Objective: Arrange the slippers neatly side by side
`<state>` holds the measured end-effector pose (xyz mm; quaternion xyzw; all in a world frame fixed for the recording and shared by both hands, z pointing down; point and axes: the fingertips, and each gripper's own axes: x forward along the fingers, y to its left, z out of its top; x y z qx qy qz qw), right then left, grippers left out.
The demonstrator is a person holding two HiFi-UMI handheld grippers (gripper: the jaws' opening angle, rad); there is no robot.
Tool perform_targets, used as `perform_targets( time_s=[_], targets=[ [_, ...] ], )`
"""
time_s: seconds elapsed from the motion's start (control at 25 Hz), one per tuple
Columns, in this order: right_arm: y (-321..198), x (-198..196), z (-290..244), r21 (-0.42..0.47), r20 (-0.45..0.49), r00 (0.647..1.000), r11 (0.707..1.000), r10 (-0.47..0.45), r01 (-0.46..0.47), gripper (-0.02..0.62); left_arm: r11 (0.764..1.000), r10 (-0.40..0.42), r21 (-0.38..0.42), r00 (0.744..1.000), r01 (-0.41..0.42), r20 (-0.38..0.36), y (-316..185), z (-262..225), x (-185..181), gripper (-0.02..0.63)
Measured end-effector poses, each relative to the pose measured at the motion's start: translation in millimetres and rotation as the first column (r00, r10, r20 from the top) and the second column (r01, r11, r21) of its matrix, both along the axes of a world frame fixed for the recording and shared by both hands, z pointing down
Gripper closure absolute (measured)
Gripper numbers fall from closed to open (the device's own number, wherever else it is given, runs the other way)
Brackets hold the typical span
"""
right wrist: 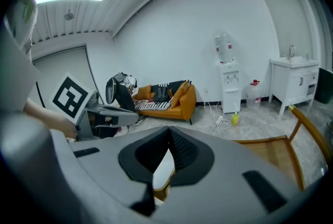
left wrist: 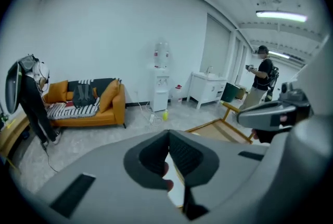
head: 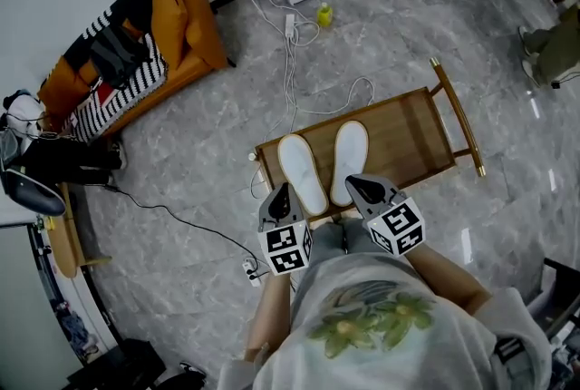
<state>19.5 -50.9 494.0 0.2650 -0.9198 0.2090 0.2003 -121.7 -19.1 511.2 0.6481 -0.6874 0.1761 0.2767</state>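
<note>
Slippers (head: 303, 172), a white pair, lying side by side on the left end of the wooden surface (head: 408, 130). Long ways across it, one end of each toward the far edge, the other toward the near edge. Left slipper (head: 299, 166) slanted, right slipper (head: 350, 160) leaning the other way: well apart at the far ends, close together at the near ends, a narrow V. Cannot tell whether touching there.

Left gripper (head: 282, 193) held at the near edge, overlapping the near end of the left slipper in the head view. Jaws closed, pads meeting, nothing between them; only a sliver of white slipper seen below them. Right gripper (head: 358, 184) just beside it, at the near end of the right slipper. Jaws closed too, and empty.

Around the surface, grey marbled floor (head: 208, 170). White cable (head: 292, 80) trailing across it from the far-left corner. Orange sofa (head: 136, 62) against the wall, well apart.
</note>
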Motion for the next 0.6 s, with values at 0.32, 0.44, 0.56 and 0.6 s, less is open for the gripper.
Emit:
perform_targets(
  time_s=[0.32, 0.44, 0.56, 0.6],
  targets=[
    [1.0, -2.8, 3.1, -0.015, 0.005, 1.0, 1.0, 0.009, -0.009, 0.589, 1.0, 0.004, 0.002, 0.998, -0.004, -0.06, 1.2, -7.1, 4.0, 0.591],
    [-0.6, -4.0, 7.2, -0.034, 0.003, 1.0, 0.999, 0.019, -0.018, 0.589, 1.0, 0.007, -0.001, 0.996, -0.007, -0.084, 0.3, -5.2, 4.6, 0.591],
    [-1.6, -7.0, 13.4, -0.059, -0.006, 1.0, 0.998, 0.025, -0.025, 0.533, 1.0, -0.002, -0.004, 0.994, 0.001, -0.109, 1.0, -2.3, 2.6, 0.591],
    [-2.3, -7.7, 16.2, -0.065, -0.012, 0.999, 0.997, 0.03, -0.03, 0.515, 1.0, -0.004, -0.005, 0.993, 0.003, -0.117, 1.5, -1.0, 1.8, 0.591]
  ],
)
